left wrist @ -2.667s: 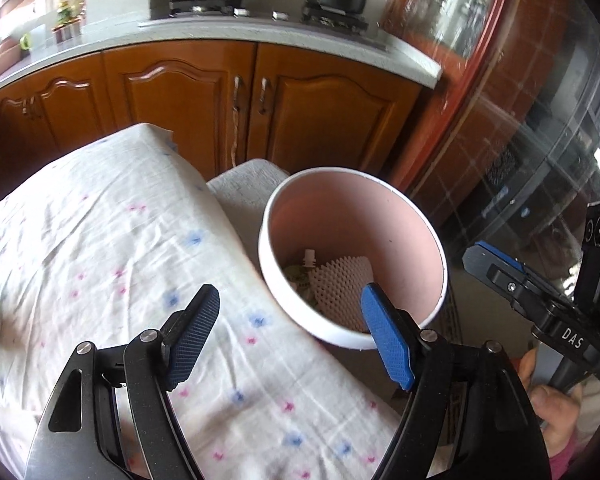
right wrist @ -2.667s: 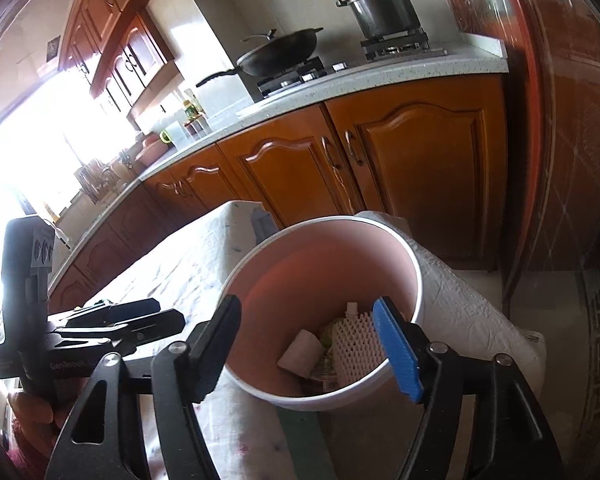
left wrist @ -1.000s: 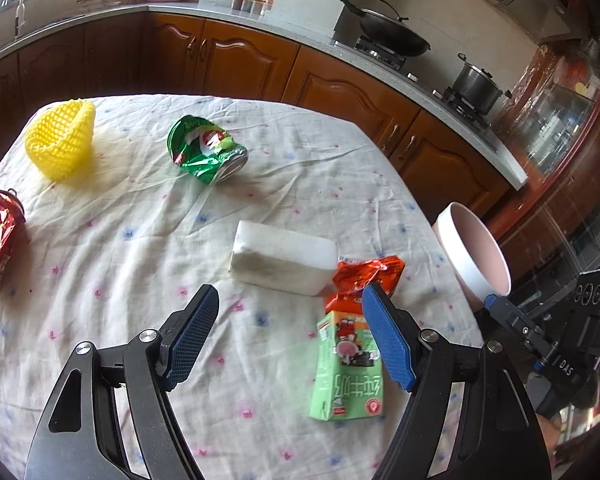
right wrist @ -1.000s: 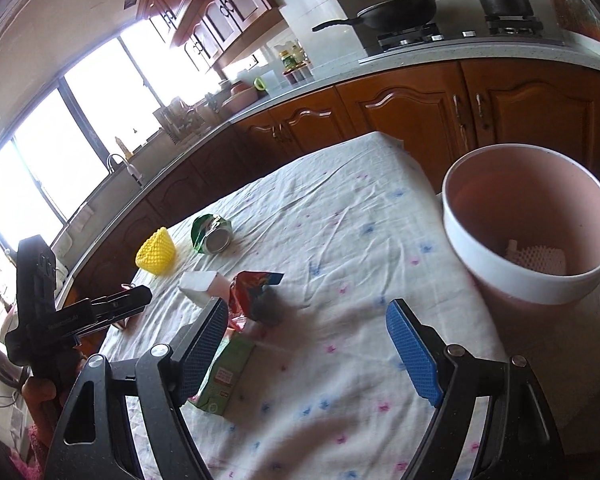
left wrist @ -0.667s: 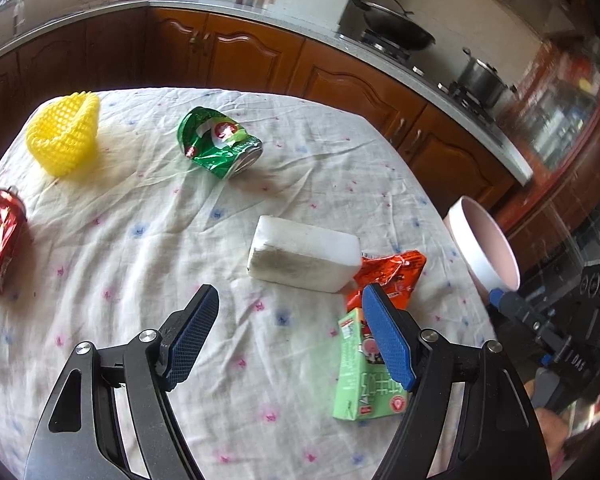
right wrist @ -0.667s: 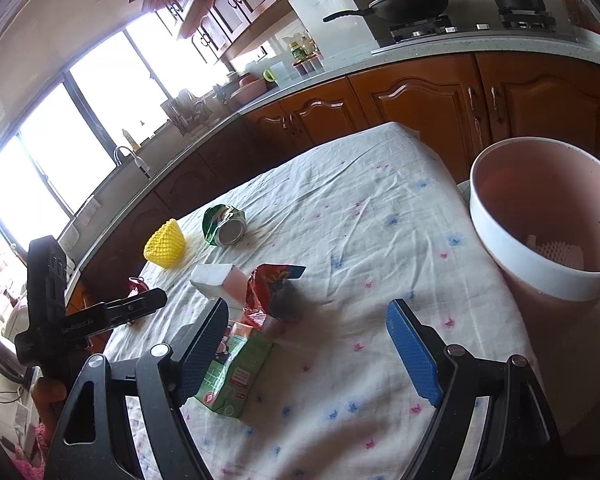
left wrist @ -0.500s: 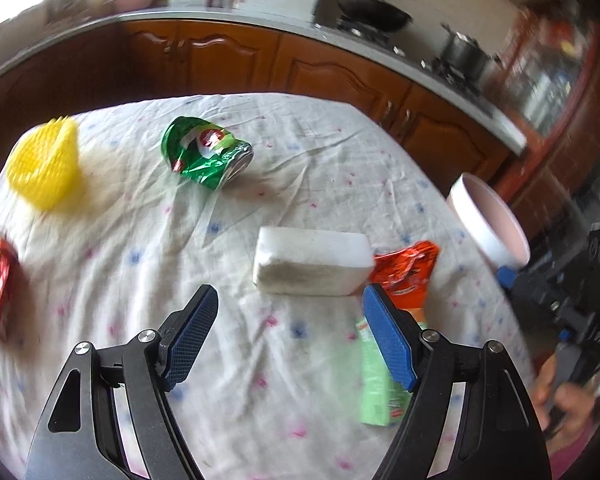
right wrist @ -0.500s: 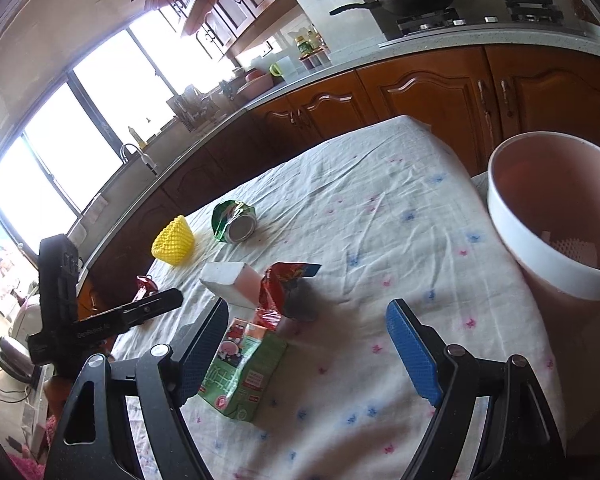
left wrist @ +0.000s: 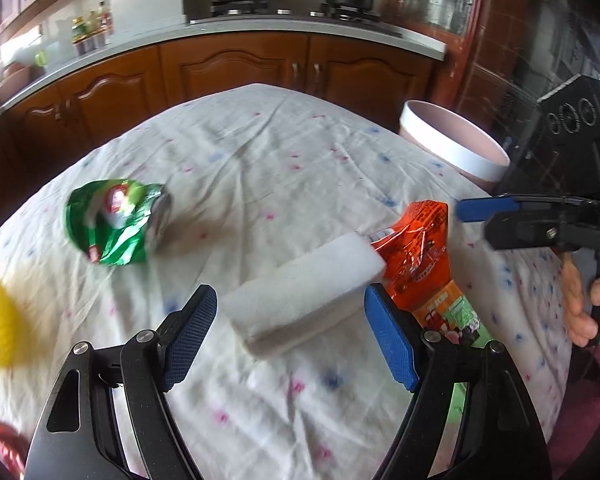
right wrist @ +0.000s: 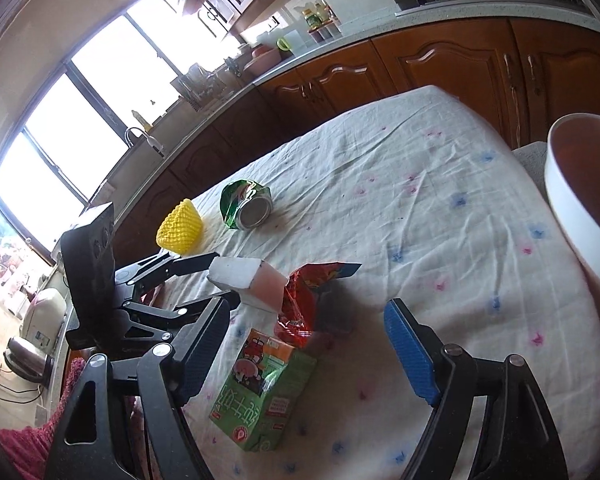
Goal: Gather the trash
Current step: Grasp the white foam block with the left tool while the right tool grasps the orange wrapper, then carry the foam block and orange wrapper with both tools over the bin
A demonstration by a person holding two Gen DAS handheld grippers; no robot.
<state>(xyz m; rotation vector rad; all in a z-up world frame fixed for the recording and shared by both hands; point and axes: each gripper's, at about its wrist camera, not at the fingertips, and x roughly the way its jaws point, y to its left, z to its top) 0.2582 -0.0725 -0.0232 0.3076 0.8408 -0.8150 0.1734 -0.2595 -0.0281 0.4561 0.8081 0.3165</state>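
On the flowered tablecloth [left wrist: 284, 168] a white foam block [left wrist: 304, 292] lies just ahead of my left gripper [left wrist: 288, 340], which is open with the block's near end between its blue pads, untouched. A red snack wrapper [left wrist: 420, 248] and a green drink carton [left wrist: 456, 316] lie right of the block. My right gripper [right wrist: 308, 352] hovers over the carton [right wrist: 260, 392]; its jaws are closing, and the pads stand clear of the carton. The wrapper [right wrist: 304, 300], the block [right wrist: 248, 280] and the left gripper [right wrist: 208, 284] lie beyond. The pink bin [right wrist: 576, 208] stands at the right.
A crushed green can [right wrist: 246, 204] and a yellow foam net [right wrist: 180, 224] lie farther out on the table. A crushed red can [left wrist: 0, 444] shows at the bottom left. The bin [left wrist: 452, 144] stands off the table's far right edge. Wooden cabinets [left wrist: 240, 68] and a stove run behind.
Both grippers have left the bin and come down over the table. The left one rolled and closed in on the white block; the right one neared the carton and wrapper.
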